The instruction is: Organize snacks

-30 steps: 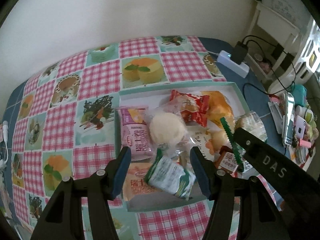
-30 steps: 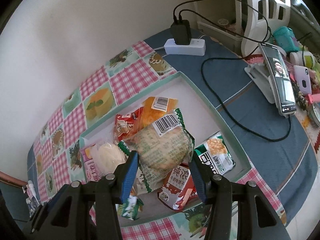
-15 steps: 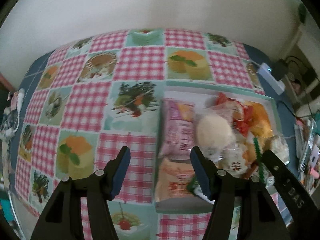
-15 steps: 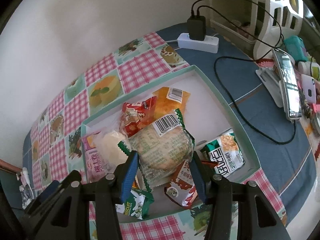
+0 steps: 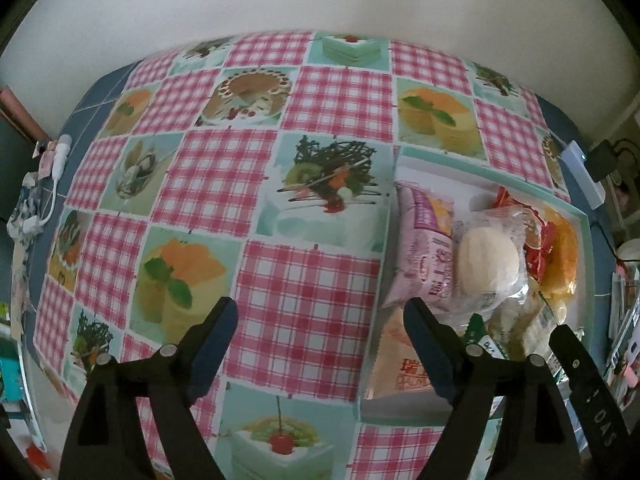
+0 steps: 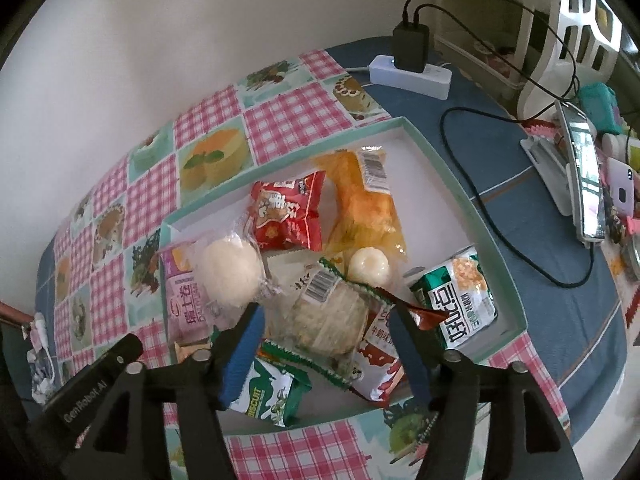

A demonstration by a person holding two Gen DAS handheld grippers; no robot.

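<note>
A shallow green-rimmed tray (image 6: 460,184) holds several snack packs: a clear-wrapped round cake with green zigzag edges (image 6: 328,320), a white bun (image 6: 230,276), a pink pack (image 6: 184,300), a red pack (image 6: 290,216), an orange pack (image 6: 360,204), a green corn pack (image 6: 460,300) and a green biscuit pack (image 6: 272,394). My right gripper (image 6: 324,328) is open, its fingers on either side of the round cake pack lying in the tray. My left gripper (image 5: 320,320) is open and empty over the checked tablecloth, left of the tray (image 5: 480,170).
A white power strip with a black charger (image 6: 412,64) and cables lie behind the tray. A phone on a stand (image 6: 580,176) and small clutter stand at the right. The wall runs behind the table. The tablecloth (image 5: 220,184) left of the tray is bare.
My left gripper has swung left, away from the tray to over the tablecloth. The round cake pack has gone down from between my right fingers into the tray; the right gripper has drawn back.
</note>
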